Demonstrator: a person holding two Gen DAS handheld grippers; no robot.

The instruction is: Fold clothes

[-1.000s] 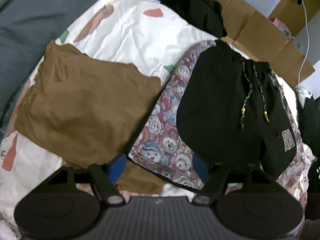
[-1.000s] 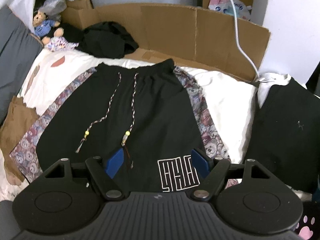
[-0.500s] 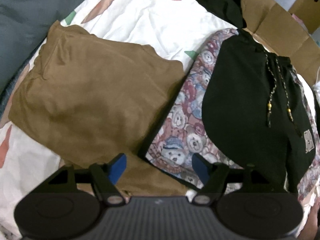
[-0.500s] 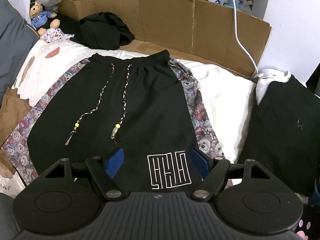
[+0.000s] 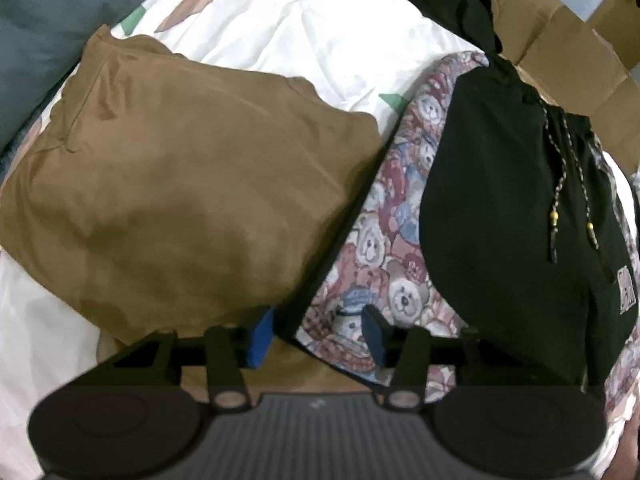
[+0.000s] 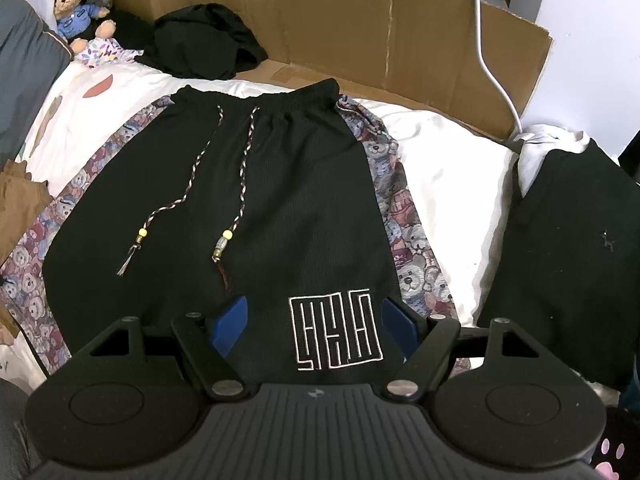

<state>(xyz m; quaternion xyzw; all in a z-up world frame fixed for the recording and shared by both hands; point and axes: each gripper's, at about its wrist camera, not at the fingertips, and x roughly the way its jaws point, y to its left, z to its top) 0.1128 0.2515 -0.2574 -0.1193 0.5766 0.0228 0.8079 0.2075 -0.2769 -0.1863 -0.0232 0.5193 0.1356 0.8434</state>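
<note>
Lying flat on a white printed bedsheet (image 6: 448, 152), the black shorts (image 6: 280, 184) sit waistband far, hem near, over a bear-print cloth (image 5: 384, 248) that shows along both of their sides. We note two braided drawstrings (image 6: 240, 184) with yellow beads trailing down the front, and a white maze-like emblem (image 6: 335, 330) near the hem.

We find the right gripper (image 6: 312, 326) above that hem with its jaws standing wide apart, the emblem lying in the gap between them and neither pad pressing on fabric.

We find the left gripper (image 5: 318, 334) low over the near left corner of the bear-print cloth, its jaws closing at this moment. The cloth's dark edge lies between them; we see no pad pressing on it yet.

A folded brown garment (image 5: 172, 200) lies to the left, partly under that cloth. A folded black garment (image 6: 568, 256) rests on the right, a crumpled black one (image 6: 204, 42) at the far side before cardboard (image 6: 360, 24).
</note>
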